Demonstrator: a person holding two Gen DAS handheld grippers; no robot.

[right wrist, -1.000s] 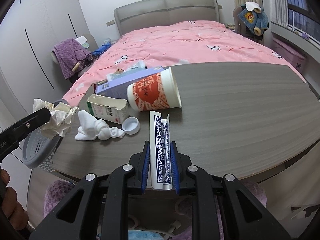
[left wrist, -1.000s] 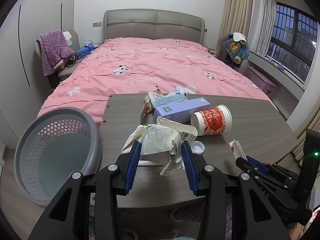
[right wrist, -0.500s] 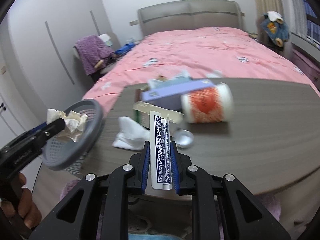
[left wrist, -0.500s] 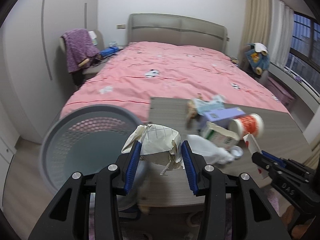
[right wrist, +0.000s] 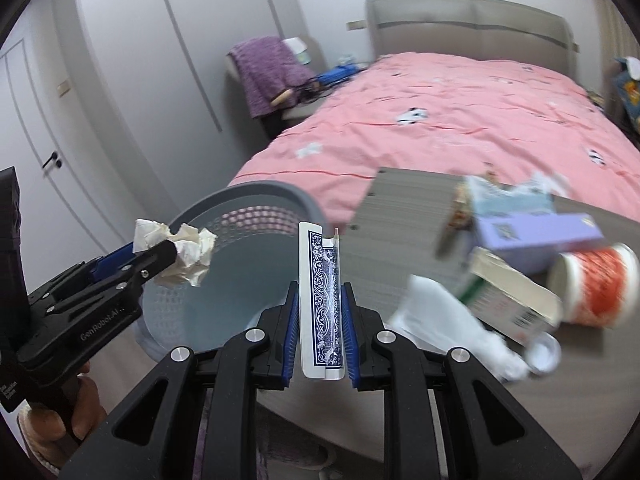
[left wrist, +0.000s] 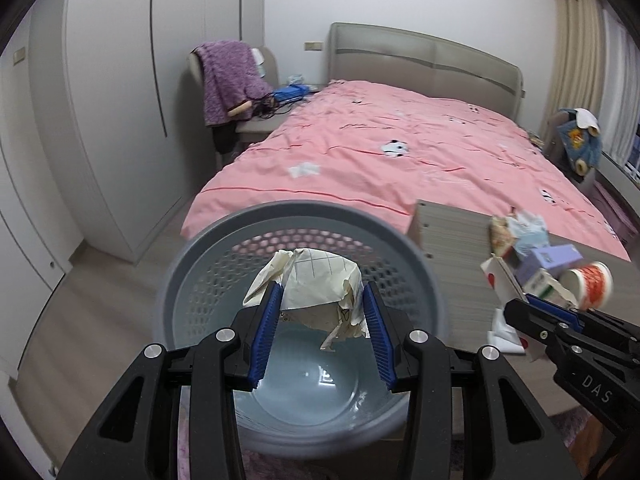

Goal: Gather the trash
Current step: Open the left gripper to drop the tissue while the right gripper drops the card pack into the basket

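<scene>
My left gripper is shut on a crumpled paper wad and hangs over the mouth of the grey perforated bin. Seen from the right wrist, that left gripper holds the paper wad above the bin. My right gripper is shut on a blue-patterned playing-card box, at the table's left end beside the bin. In the left wrist view the right gripper shows at the right with the card box.
On the grey wooden table lie a red-and-white paper cup, a purple box, a torn white carton, a white tissue and a small cap. A pink bed stands behind; wardrobes line the left.
Both grippers swung left from over the table toward the bin. The paper wad is over the bin's mouth now. The card box stays clamped in the right gripper.
</scene>
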